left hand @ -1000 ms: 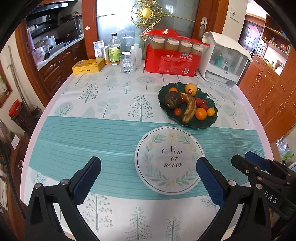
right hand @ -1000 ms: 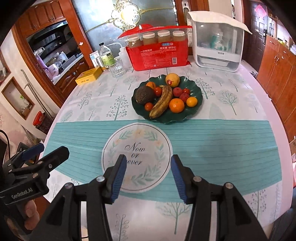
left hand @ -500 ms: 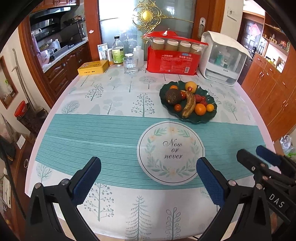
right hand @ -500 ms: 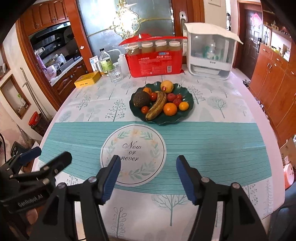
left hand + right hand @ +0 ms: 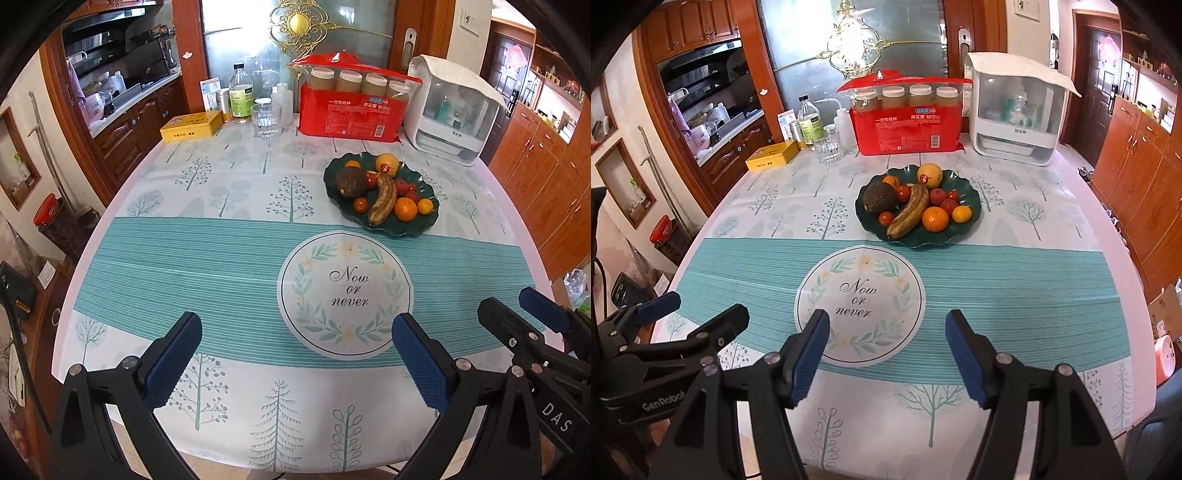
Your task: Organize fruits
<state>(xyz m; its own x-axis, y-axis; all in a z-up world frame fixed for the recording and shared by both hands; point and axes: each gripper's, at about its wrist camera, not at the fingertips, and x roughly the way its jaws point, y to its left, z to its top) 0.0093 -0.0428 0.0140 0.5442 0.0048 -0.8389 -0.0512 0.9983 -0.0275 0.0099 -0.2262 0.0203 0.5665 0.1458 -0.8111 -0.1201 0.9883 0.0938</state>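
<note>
Wooden cupboards can be seen all round a table (image 5: 236, 258) that is covered with a tree-print cloth with a wide teal stripe. At the far edge, a red pack of paper cups (image 5: 351, 107), a drinking glass (image 5: 266, 120), a yellow tin (image 5: 192, 125) and a white cabinet (image 5: 452, 110) are lined up.

All the fruit is found together on a dark green plate (image 5: 971, 192) past the round "Now or never" print (image 5: 860, 302). A banana (image 5: 910, 216) is laid down the middle. An avocado (image 5: 879, 197) is on one side, with small tomatoes (image 5: 903, 192) beside it. A big orange (image 5: 935, 218) and a smaller one (image 5: 961, 214) are on the other side, and a yellow fruit with a sticker (image 5: 929, 174) is at the back. No fruit is seen loose on the cloth.

The left gripper (image 5: 295, 358) is held wide open with nothing in it. The right gripper (image 5: 886, 354) is also held open and empty. Both are kept low over the near edge, well apart from the plate.

The fruit may have been gathered up already, or it may be waiting to be sorted; that cannot be told. If a fruit is to be picked, it should be gripped gently across its middle, because soft fruit can be squashed. Round fruit should be watched so it is not rolled off the plate.
</note>
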